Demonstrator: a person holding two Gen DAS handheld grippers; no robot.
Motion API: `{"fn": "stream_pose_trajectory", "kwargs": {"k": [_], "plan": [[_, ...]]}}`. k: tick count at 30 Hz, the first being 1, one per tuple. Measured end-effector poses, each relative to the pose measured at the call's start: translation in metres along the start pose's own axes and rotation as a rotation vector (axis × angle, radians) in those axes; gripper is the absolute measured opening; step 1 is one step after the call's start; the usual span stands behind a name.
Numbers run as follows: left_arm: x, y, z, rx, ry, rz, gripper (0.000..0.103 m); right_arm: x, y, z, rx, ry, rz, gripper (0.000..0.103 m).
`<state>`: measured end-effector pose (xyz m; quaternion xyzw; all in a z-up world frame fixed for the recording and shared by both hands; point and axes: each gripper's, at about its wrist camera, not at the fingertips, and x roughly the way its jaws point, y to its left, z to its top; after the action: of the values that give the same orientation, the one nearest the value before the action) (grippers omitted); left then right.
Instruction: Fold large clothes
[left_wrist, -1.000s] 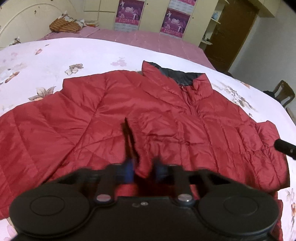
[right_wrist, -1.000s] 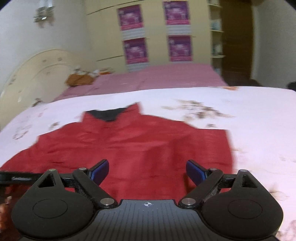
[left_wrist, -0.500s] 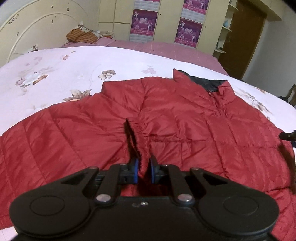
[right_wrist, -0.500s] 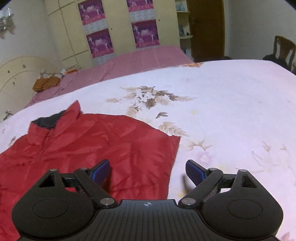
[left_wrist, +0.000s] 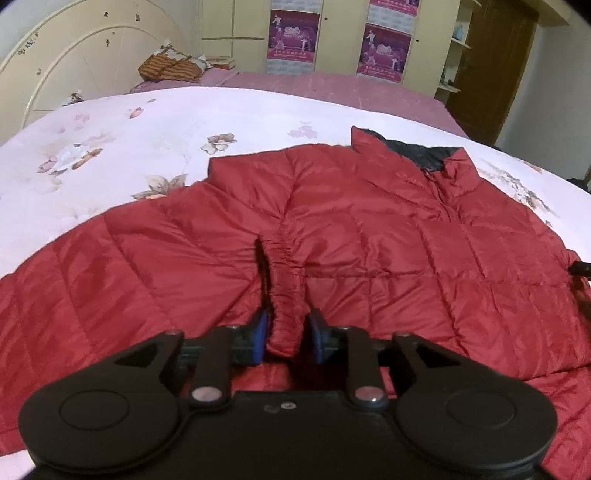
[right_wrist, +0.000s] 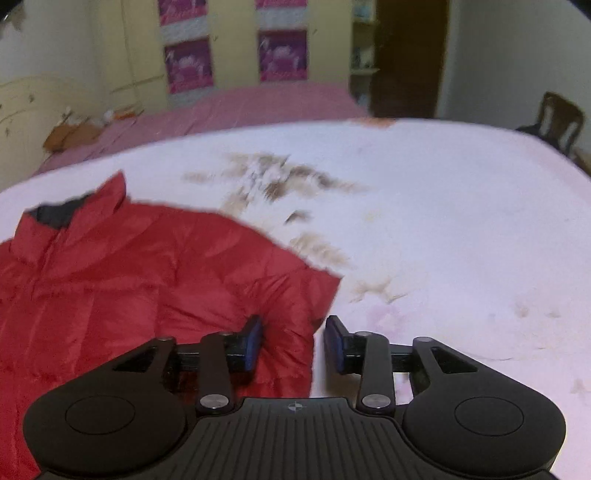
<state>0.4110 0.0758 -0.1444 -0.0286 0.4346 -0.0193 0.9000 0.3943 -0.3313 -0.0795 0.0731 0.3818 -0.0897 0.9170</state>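
A red quilted jacket (left_wrist: 369, 229) with a dark-lined collar (left_wrist: 421, 153) lies face up on the flowered white bedsheet (left_wrist: 147, 140). One sleeve is folded in over its front, and the gathered cuff (left_wrist: 286, 317) stands up between the blue pads of my left gripper (left_wrist: 288, 334). Those jaws are opening, and the pads sit just off the cuff. In the right wrist view the jacket (right_wrist: 129, 288) fills the left side. My right gripper (right_wrist: 293, 341) hangs over its right-hand edge. Its jaws are closing with the red edge between them, and the right pad is still over bare sheet.
A second bed with a pink cover (left_wrist: 332, 81) lies beyond, with a striped bundle (left_wrist: 170, 68) on it. A cream headboard (left_wrist: 85, 62) stands at the left, poster-covered wardrobes (left_wrist: 384, 48) and a brown door (left_wrist: 491, 62) behind. A wooden chair (right_wrist: 561, 118) stands at the right.
The left pads, which pinched the cuff, have parted from it. The right gripper has come down to the jacket's right edge and its jaws have narrowed around that edge.
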Motion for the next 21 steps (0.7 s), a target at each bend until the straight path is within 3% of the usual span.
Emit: {"fn": "stream_pose_trajectory", "kwargs": {"k": [2, 3, 6, 10, 14, 21], "plan": [[-0.006, 0.001, 0.000, -0.003, -0.015, 0.022, 0.053, -0.009, 0.005, -0.002, -0.022, -0.013, 0.016, 0.037], [-0.009, 0.001, -0.001, -0.004, -0.028, 0.027, 0.056, -0.008, 0.007, -0.005, -0.037, -0.003, 0.030, 0.037], [-0.016, 0.002, -0.002, 0.000, -0.027, 0.026, 0.056, 0.004, 0.004, -0.015, -0.043, 0.062, 0.003, 0.037], [-0.030, 0.006, -0.003, -0.012, -0.031, 0.024, 0.057, -0.015, 0.008, -0.011, -0.021, 0.026, -0.001, 0.037], [-0.043, 0.012, -0.005, -0.037, -0.024, 0.020, 0.060, -0.044, 0.033, -0.015, -0.059, -0.016, 0.100, 0.037], [-0.063, 0.025, -0.018, -0.076, -0.018, 0.033, 0.063, -0.060, 0.100, -0.041, -0.159, 0.027, 0.277, 0.037]]}}
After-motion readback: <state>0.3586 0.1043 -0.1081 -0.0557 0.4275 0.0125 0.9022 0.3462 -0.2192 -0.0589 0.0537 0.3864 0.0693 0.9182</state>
